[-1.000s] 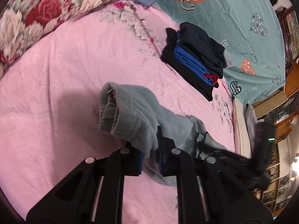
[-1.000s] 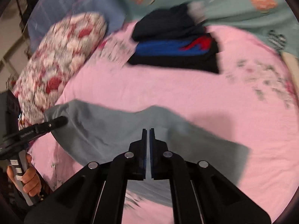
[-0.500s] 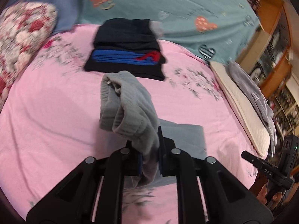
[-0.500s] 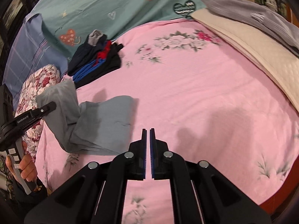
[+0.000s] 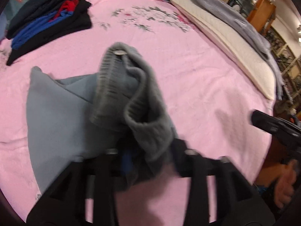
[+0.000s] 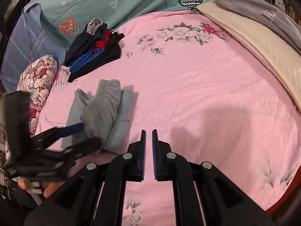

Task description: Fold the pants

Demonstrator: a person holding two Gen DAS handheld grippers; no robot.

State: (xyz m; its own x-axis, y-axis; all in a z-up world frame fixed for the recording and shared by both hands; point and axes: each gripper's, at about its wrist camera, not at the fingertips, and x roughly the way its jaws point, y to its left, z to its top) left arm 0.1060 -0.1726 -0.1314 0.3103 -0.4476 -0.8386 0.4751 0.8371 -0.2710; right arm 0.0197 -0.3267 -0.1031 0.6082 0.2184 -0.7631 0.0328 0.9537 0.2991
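Observation:
Grey pants [image 6: 105,103] lie folded on the pink bedspread [image 6: 188,84], left of centre. Their ribbed waistband end [image 5: 120,86] is doubled over the flat folded part [image 5: 56,116]. My left gripper [image 5: 148,150] has its fingers spread apart, and the waistband cloth still drapes loosely between them. From the right wrist view, the left gripper [image 6: 90,134] sits at the near edge of the pants, held by a hand [image 6: 49,190]. My right gripper [image 6: 149,131] hovers shut and empty over bare bedspread, to the right of the pants. It also shows at the right edge [image 5: 272,126] of the left wrist view.
A stack of dark, blue and red folded clothes [image 6: 94,50] lies beyond the pants. A floral pillow [image 6: 37,79] is at the left, a teal sheet [image 6: 112,3] at the back. A cream quilted pad [image 6: 254,43] and a grey cloth [image 6: 254,9] line the right side.
The left gripper swung the waistband end over onto the folded part and its fingers have spread apart. The right gripper drew back to the right, off the pants.

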